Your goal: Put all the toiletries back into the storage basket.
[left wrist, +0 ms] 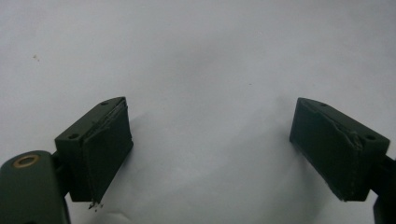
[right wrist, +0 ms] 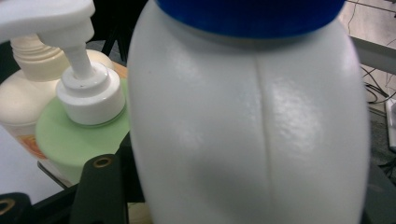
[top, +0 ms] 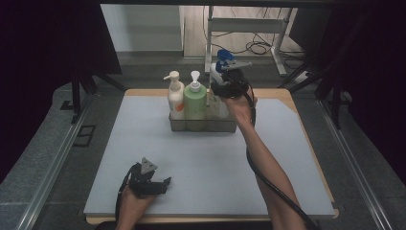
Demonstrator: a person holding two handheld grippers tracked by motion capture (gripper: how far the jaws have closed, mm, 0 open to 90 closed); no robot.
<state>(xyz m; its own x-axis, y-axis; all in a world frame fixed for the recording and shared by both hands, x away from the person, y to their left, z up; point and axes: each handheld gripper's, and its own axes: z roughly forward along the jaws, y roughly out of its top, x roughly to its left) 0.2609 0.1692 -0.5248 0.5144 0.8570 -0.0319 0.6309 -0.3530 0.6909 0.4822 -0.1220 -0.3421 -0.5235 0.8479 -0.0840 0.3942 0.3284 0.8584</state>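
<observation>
My right gripper (top: pixel 226 87) is shut on a white spray bottle (top: pixel 217 72) with a blue trigger head, holding it upright at the right end of a clear bin (top: pixel 203 126). In the right gripper view the white spray bottle's body (right wrist: pixel 247 121) sits between the black jaws. A green pump bottle (top: pixel 195 101) and a cream pump bottle (top: pixel 175 98) stand in the bin to its left; both the green one (right wrist: pixel 79 140) and the cream one (right wrist: pixel 18 98) show close by. My left gripper (top: pixel 163 185) rests on the mat at the front left. The left gripper (left wrist: pixel 210 144) is open, with nothing between its jaws.
A pale grey mat (top: pixel 191 163) covers the wooden table, with bare room between the bin and the front edge. Beyond the table's far edge stand a white metal frame (top: pixel 249 26) and loose cables (top: pixel 258 47) on the floor. Dark curtains flank both sides.
</observation>
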